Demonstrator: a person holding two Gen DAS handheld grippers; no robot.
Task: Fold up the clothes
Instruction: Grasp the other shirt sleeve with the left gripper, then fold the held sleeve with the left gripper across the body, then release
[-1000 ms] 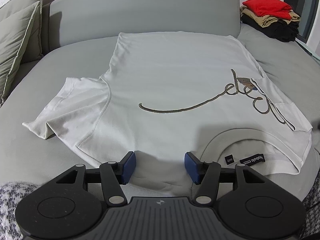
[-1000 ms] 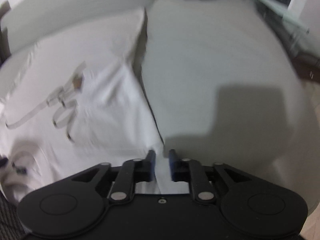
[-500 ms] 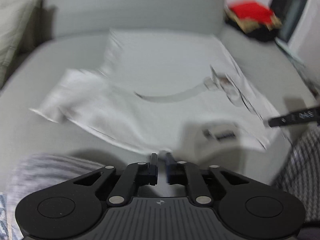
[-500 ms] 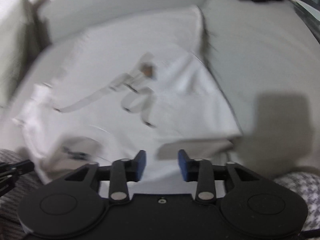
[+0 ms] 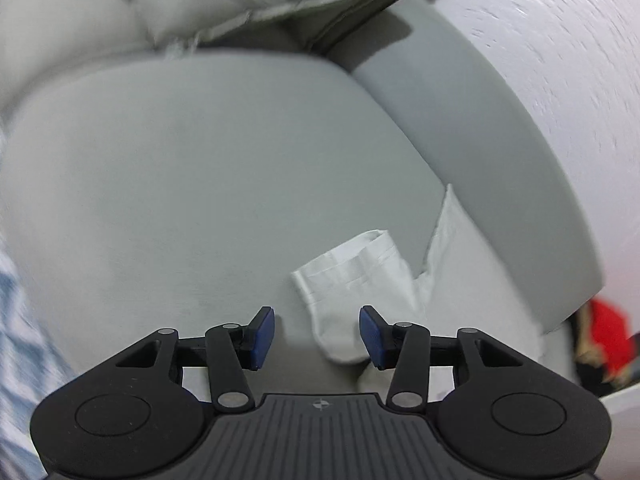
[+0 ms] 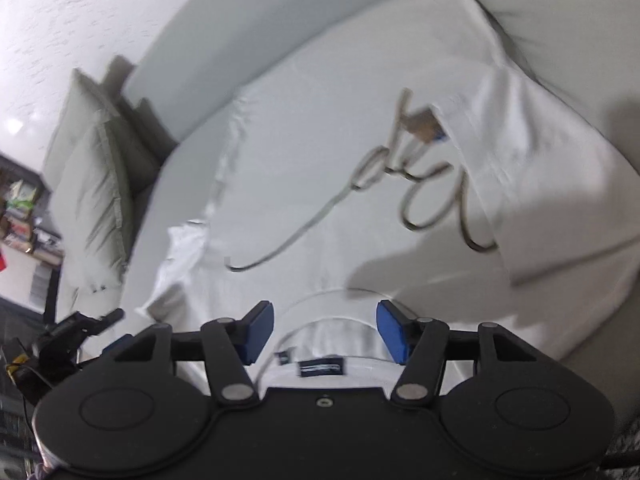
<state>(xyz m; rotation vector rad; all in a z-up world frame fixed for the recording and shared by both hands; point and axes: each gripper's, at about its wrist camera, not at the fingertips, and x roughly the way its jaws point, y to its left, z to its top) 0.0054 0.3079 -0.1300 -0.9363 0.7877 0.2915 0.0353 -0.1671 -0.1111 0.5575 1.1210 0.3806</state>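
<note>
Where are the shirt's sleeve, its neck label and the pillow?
sleeve (image 5: 352,276), left wrist view, on its cuff end.
neck label (image 6: 320,368), right wrist view, on the dark tag.
pillow (image 6: 94,200), right wrist view, on its front face.

Blurring across the pale grey-green cushions (image 5: 160,4) along the left wrist view's top. Cutting off, at that view's right edge, a smeared red and dark pile of clothes (image 5: 606,340). Hiding part of the white script-printed T-shirt (image 6: 320,152) under its own folded-over right side. Staying unreadable: black neck label (image 6: 320,368).
</note>
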